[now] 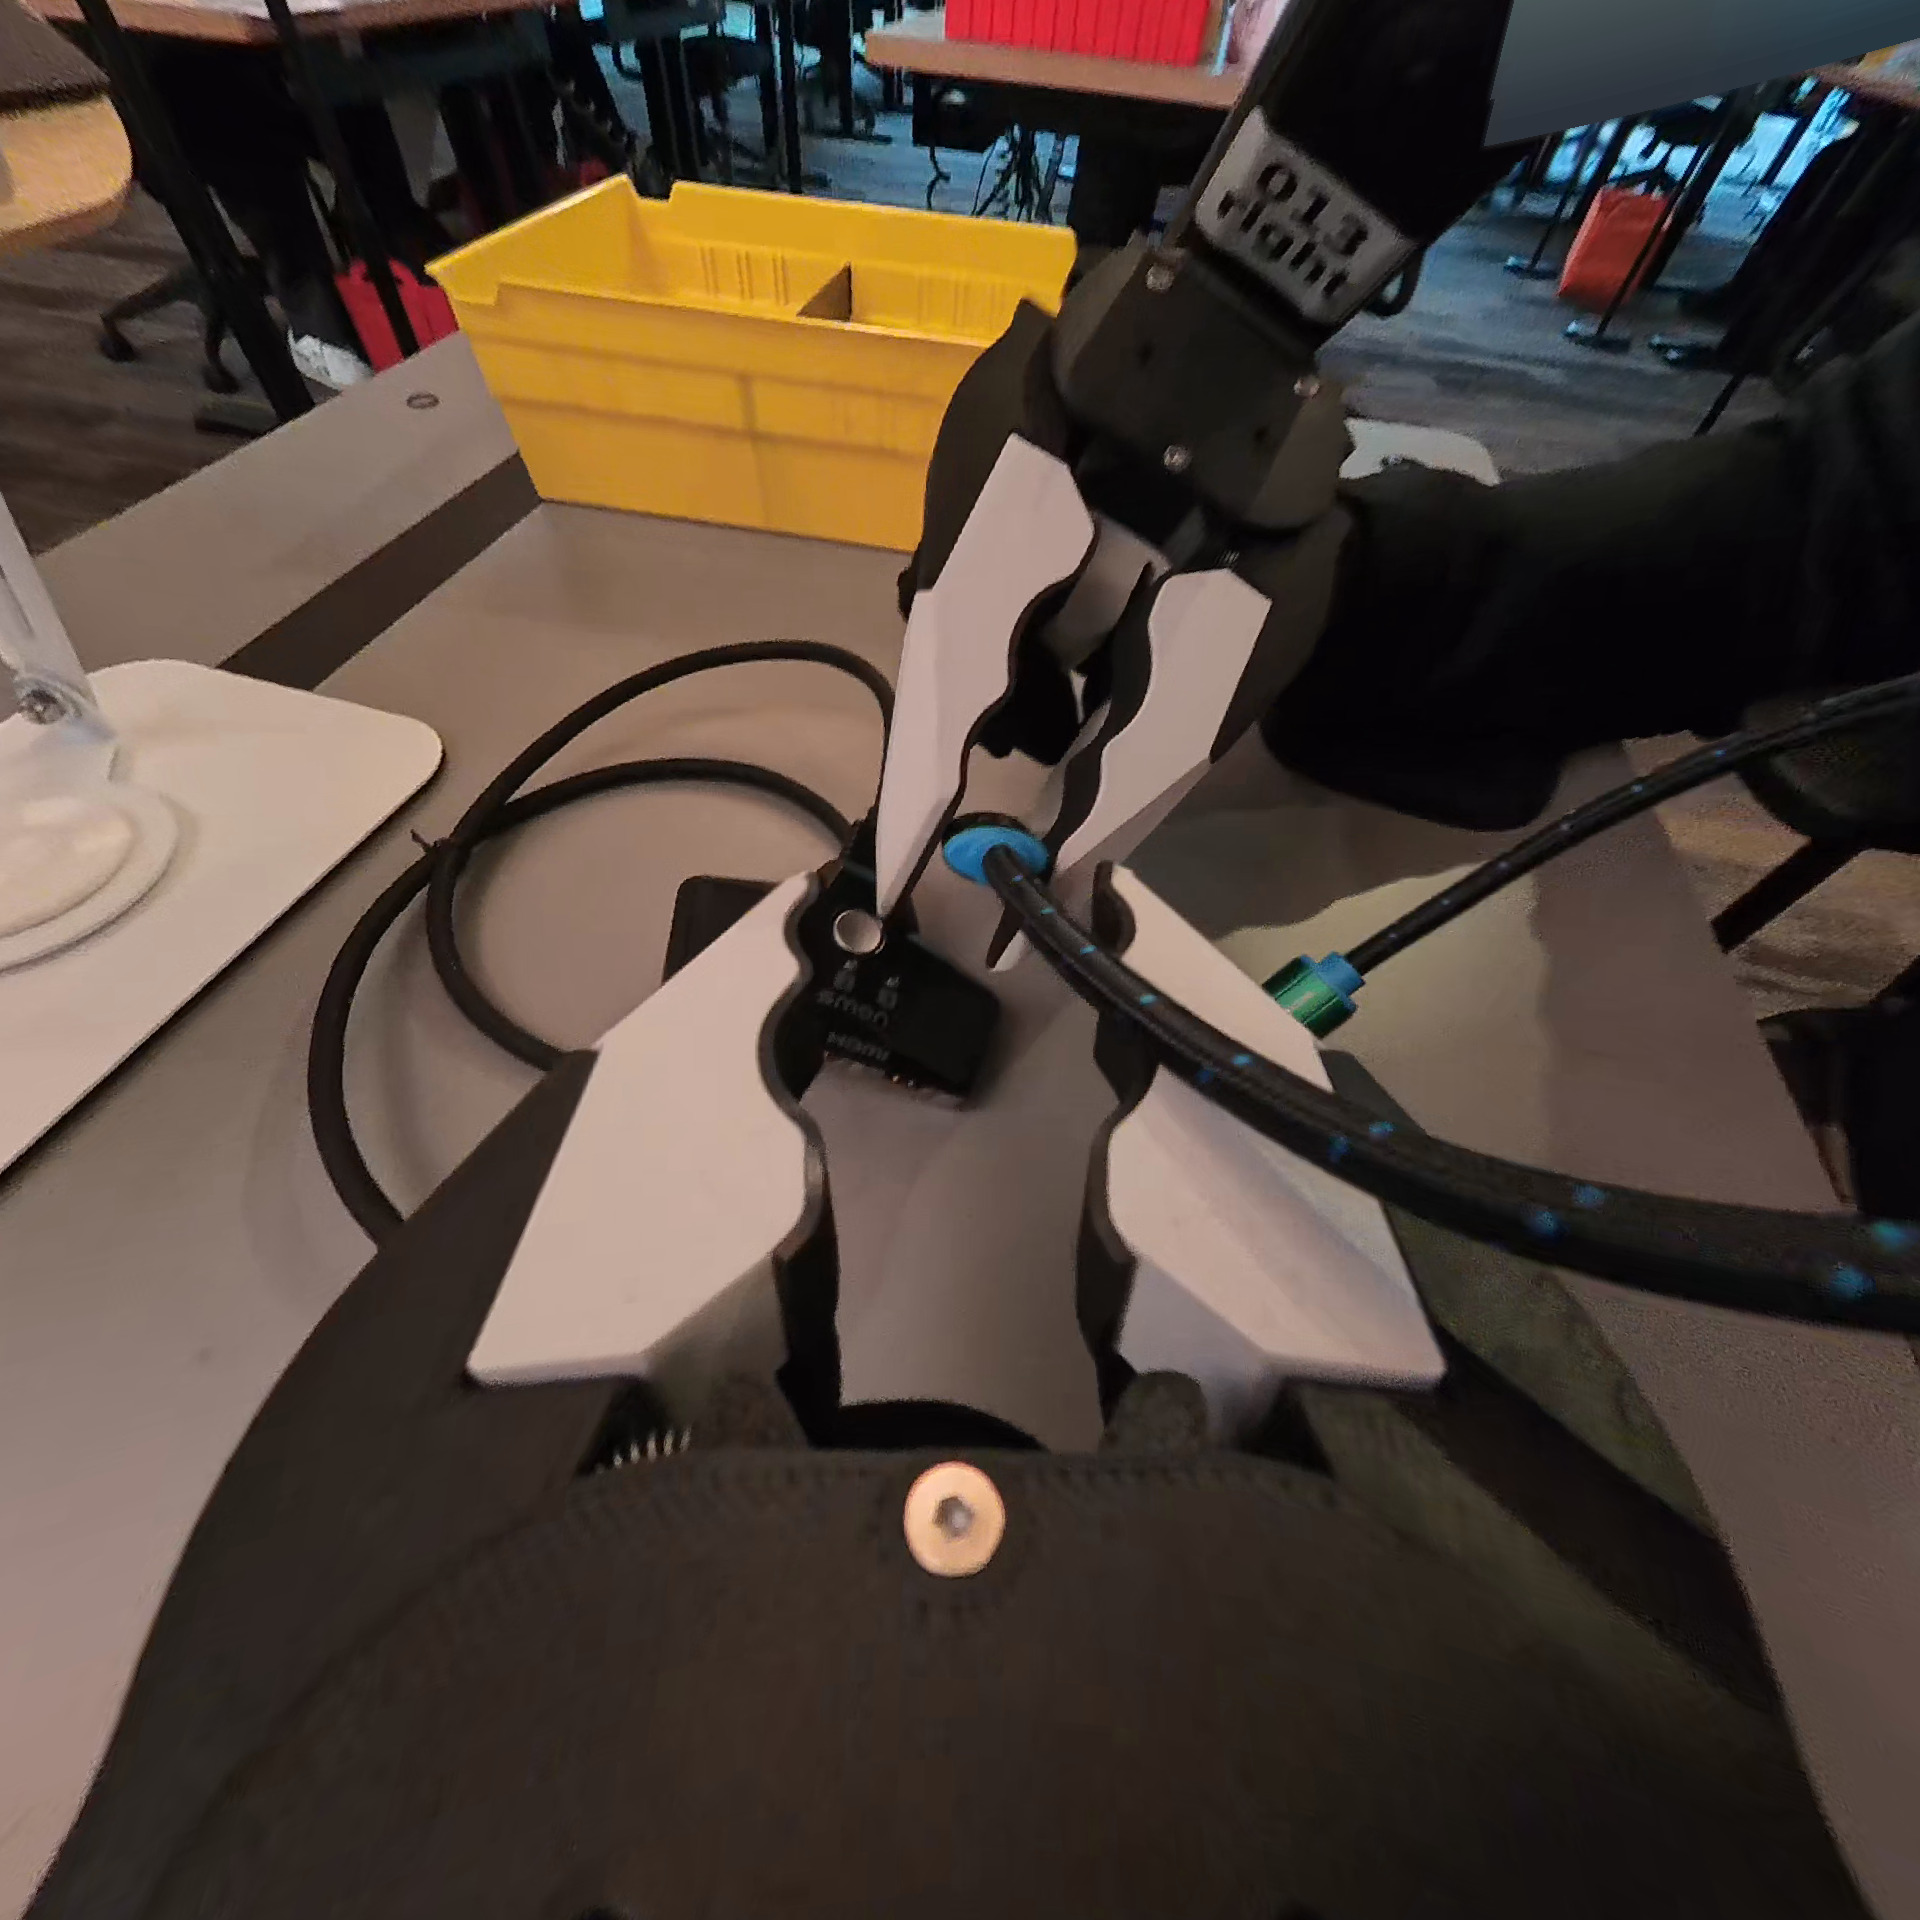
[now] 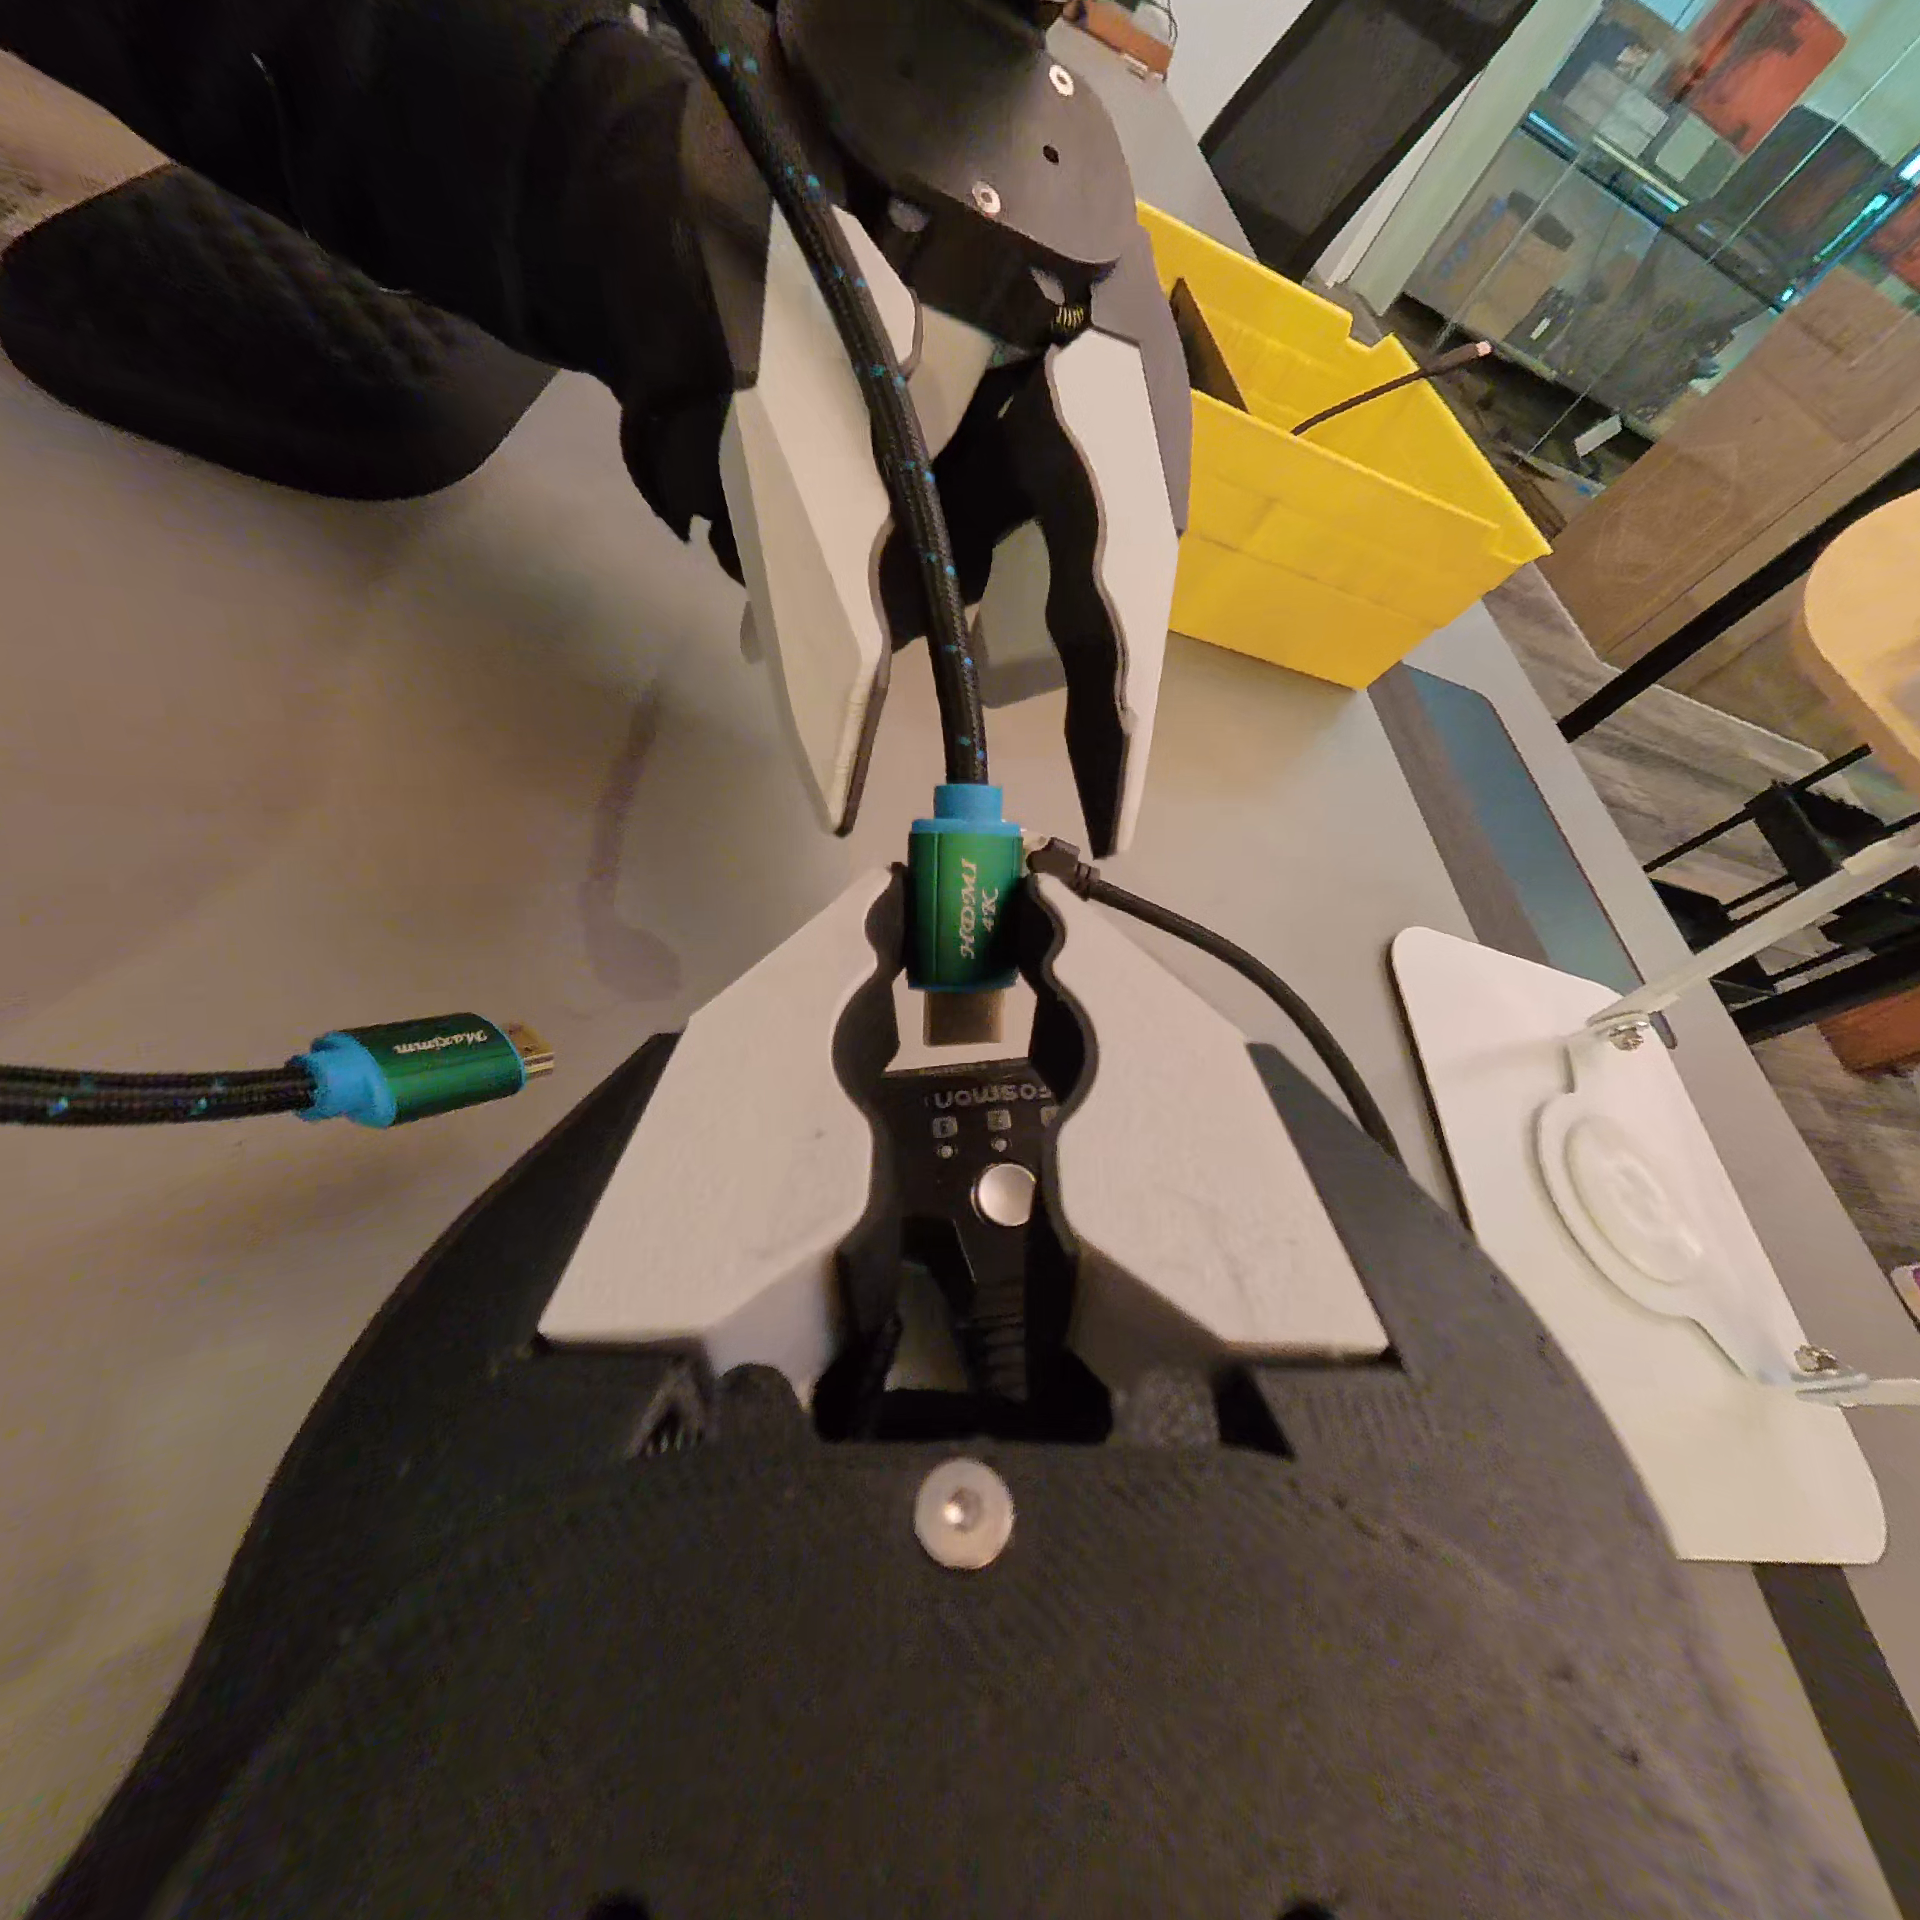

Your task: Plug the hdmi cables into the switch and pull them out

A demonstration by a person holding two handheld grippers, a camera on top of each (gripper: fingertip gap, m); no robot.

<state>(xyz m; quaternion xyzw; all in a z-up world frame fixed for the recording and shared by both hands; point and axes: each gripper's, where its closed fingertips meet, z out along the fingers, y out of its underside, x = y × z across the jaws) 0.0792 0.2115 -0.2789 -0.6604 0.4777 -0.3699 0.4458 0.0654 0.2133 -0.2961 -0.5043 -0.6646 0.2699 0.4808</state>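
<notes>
The black HDMI switch [image 1: 914,1023] lies on the grey table, between my left gripper's fingers. My right gripper [image 2: 966,883] is shut on a green HDMI plug [image 2: 956,920] with a blue collar [image 1: 982,847]. The plug's bare metal end is just off the switch's [image 2: 977,1132] port edge, not inserted. Its braided cable [image 1: 1299,1122] runs back between the left fingers. My left gripper [image 1: 956,894] is open and empty; in the right wrist view it [image 2: 971,831] hangs just beyond the plug. A second green plug [image 2: 416,1070] lies loose on the table, also in the left wrist view [image 1: 1311,992].
A thin black cable [image 1: 468,883] loops on the table left of the switch. A yellow bin [image 1: 727,395] stands behind at the table's far edge. A white base plate [image 1: 208,810] with a clear stand is at the left. A black-gloved hand [image 1: 1558,623] holds the right gripper. Less than 4 cm separates the two grippers' tips. The black HDMI switch [image 1: 914,1023] is about 6 centimeters from my right fingertips.
</notes>
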